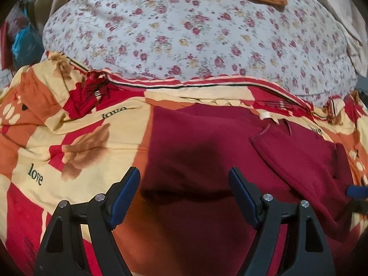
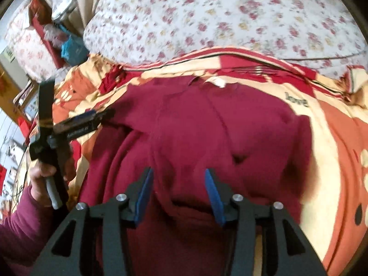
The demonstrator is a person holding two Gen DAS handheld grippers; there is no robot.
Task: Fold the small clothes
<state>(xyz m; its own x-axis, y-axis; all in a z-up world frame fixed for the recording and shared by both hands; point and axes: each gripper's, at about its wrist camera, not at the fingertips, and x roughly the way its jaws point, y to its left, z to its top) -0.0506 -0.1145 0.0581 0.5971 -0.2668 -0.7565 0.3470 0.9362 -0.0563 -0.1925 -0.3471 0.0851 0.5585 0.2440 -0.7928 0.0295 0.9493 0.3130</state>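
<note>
The maroon fleece garment (image 2: pixel 207 124) lies spread on the patterned blanket (image 1: pixel 76 138) that covers the near part of the bed, its neckline with a small white tag (image 2: pixel 218 82) toward the blanket's far edge, where the floral sheet (image 1: pixel 184 34) begins. In the left wrist view one side is already laid over the body as a flap (image 1: pixel 306 161), so I judge a first fold is in place. My right gripper (image 2: pixel 178 184) hangs just above the cloth with its blue pads apart and nothing between them; my left gripper (image 1: pixel 184 184) is spread wide over the garment's left edge, also empty. This fabric looks soft, thick and light: it should drape and bunch rather than hold a line, and a single pinch will probably drag the layer beneath along. I would take it at a hem or seam, where the cloth is doubled and firmer, with one gripper at each corner of the edge to be turned. The nap should give the pads good purchase, so slipping worries me less than creasing.
</note>
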